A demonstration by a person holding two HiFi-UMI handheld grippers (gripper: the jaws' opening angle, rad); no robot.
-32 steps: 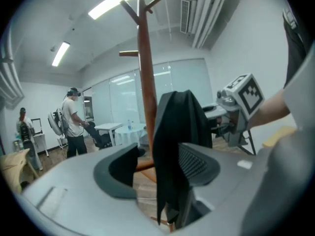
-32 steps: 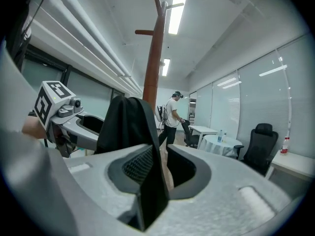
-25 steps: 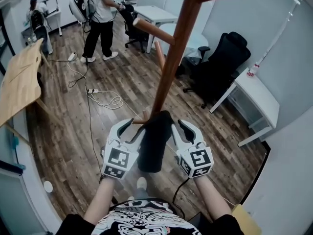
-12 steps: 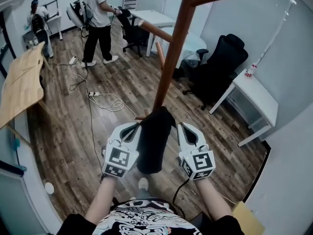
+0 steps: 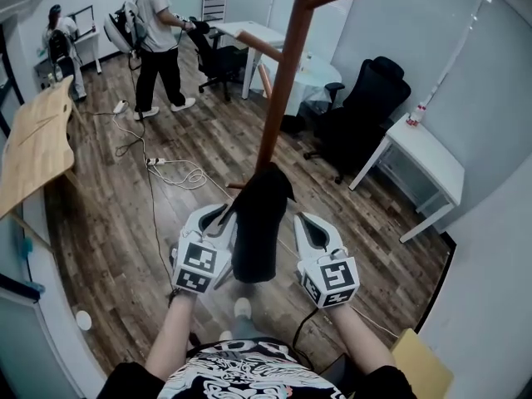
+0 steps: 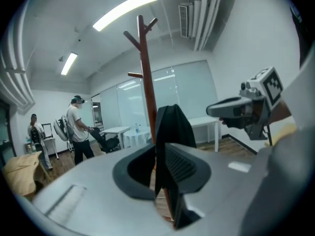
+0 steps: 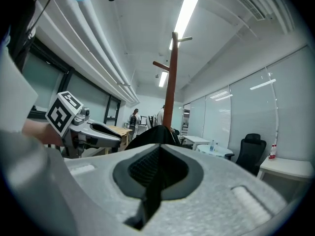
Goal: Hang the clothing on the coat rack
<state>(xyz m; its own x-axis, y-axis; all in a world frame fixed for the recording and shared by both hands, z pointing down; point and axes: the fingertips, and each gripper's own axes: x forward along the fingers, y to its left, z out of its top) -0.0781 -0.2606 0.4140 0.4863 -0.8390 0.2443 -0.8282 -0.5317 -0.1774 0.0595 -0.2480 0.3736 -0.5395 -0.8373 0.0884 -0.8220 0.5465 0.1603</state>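
You backed off the coat rack [image 5: 287, 77], top centre; left gripper [image 5: 223, 221], jaws just eased wider, and right gripper [image 5: 301, 220] pinch the clothing [image 5: 256, 231], unhung.

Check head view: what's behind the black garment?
The coat rack rises behind the black garment, over wood floor. Its base is mostly covered by the garment.

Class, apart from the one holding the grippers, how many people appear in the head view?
2. A standing person by the white table at top; a second person in the far top-left corner. Others may be hidden beyond the frame.
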